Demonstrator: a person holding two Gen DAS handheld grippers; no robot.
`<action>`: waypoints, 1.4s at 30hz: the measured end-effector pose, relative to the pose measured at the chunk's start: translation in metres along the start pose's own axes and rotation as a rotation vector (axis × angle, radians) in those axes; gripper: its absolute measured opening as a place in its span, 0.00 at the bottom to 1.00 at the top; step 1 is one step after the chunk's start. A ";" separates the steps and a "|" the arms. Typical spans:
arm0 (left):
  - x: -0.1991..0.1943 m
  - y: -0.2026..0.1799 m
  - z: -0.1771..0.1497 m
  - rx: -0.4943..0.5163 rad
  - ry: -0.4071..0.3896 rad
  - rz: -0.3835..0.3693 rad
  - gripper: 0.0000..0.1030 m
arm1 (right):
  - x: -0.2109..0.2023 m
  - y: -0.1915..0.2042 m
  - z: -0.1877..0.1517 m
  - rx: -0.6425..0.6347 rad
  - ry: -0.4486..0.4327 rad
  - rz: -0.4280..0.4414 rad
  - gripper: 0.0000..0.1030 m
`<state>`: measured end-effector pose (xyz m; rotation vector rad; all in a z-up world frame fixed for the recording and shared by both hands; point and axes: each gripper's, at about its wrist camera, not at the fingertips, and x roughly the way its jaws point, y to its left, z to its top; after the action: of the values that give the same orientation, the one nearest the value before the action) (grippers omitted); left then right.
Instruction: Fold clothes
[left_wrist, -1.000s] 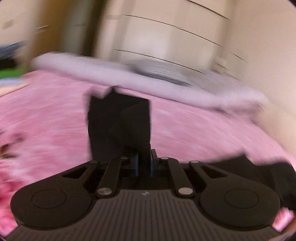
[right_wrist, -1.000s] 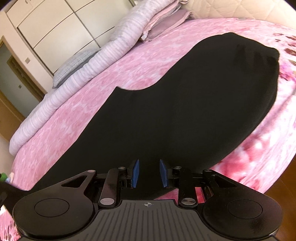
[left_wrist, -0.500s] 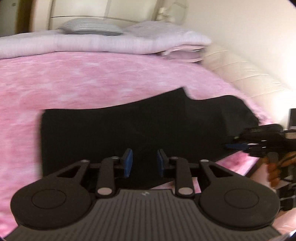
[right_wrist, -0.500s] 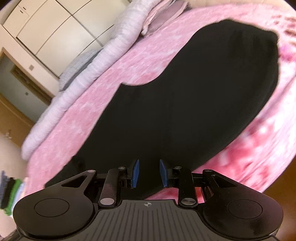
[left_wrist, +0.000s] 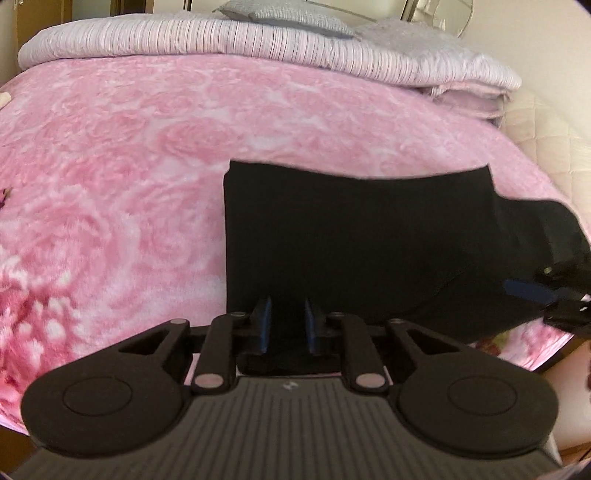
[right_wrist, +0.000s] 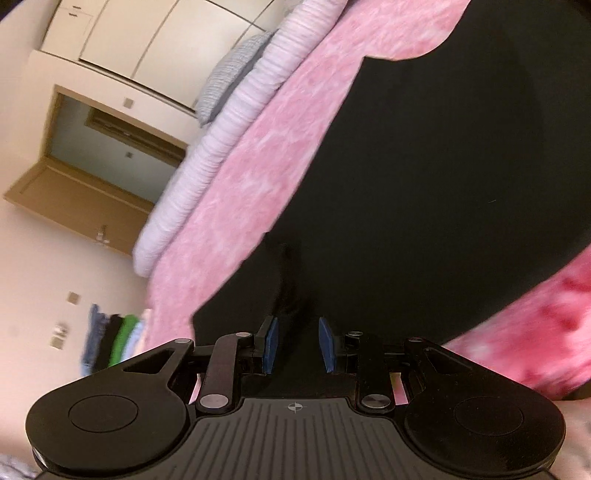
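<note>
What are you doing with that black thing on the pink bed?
A person is folding a black garment on the pink floral blanket, with a hand-held gripper in each hand. The garment lies flat, already doubled over. The left hand-held gripper and right hand-held gripper are both open at its near edge, gripping nothing. A striped quilt lies along the far side.

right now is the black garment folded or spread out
Folded: the black garment lies flat on the pink blanket with a straight doubled left edge.
</note>
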<state>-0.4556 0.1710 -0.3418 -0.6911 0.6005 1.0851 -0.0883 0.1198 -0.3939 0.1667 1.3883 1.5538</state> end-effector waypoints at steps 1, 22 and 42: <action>-0.002 0.002 0.002 -0.010 -0.002 -0.008 0.14 | 0.003 0.000 0.000 0.010 0.001 0.011 0.28; -0.006 -0.006 0.032 -0.065 -0.048 -0.144 0.14 | -0.016 0.021 0.013 -0.232 -0.223 -0.063 0.04; 0.040 -0.060 0.036 0.013 0.037 -0.214 0.14 | -0.077 -0.097 0.036 0.243 -0.298 -0.114 0.31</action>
<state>-0.3819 0.2033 -0.3351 -0.7475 0.5509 0.8707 0.0278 0.0720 -0.4229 0.4416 1.3186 1.2084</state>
